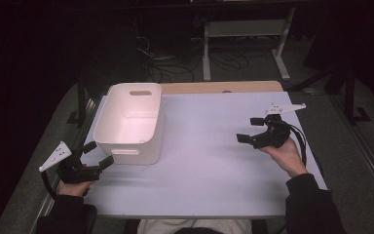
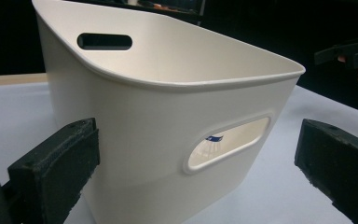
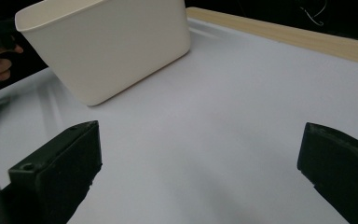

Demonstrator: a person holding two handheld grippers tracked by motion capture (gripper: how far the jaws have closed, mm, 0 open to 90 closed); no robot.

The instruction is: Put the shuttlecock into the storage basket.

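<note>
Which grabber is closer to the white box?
The left gripper, right beside the white bin; its jaws face the bin's handle slot. The right gripper sits far across the table.

The white table [image 1: 214,146] carries 1 cream bin [image 1: 126,127] upright at its far left part.

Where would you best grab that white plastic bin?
Probably the near wall of the white plastic bin, at the rim above its handle slot. The open left gripper already faces that side, and the thin upright wall fits between its jaws, one inside, one outside.
</note>
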